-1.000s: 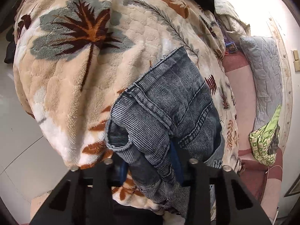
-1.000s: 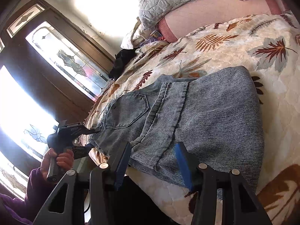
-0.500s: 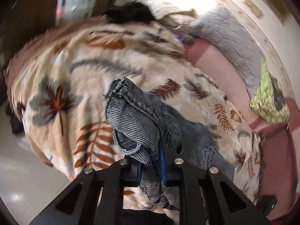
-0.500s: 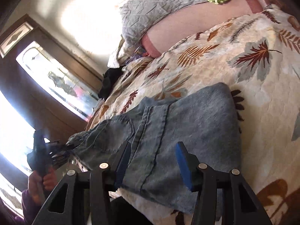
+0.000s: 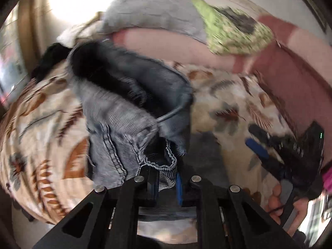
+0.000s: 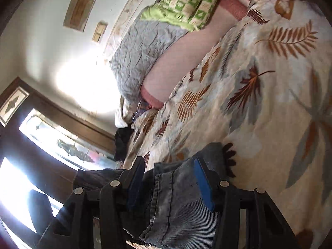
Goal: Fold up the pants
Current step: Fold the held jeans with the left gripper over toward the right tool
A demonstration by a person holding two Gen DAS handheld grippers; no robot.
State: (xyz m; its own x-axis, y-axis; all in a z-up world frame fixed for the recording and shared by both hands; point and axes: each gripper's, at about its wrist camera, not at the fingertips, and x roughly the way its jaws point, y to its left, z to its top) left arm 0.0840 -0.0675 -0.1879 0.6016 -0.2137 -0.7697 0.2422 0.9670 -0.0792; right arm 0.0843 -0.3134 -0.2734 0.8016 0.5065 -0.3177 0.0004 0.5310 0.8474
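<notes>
- The step in hand looks like the fold itself: the left gripper point(image 5: 167, 183), its jaws closing on a bunched denim edge, carries one end of the jeans point(image 5: 128, 112) above the bed point(image 5: 41, 124).
- The right gripper point(image 6: 169, 183) stands half open, denim between its fingers, no clear grip.
- Next move probably needs laying this end flat over the other half.
- The jeans are grey-blue, ribbed, with dark seams.

Grey-blue ribbed denim pants point(image 5: 116, 112), cream leaf-print blanket point(image 6: 269, 103), green-checked pillow point(image 6: 186, 4)

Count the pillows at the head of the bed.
2: a grey quilted pillow against the wall, and a green patterned pillow beside it, overlapping its edge. More may be hidden.
</notes>
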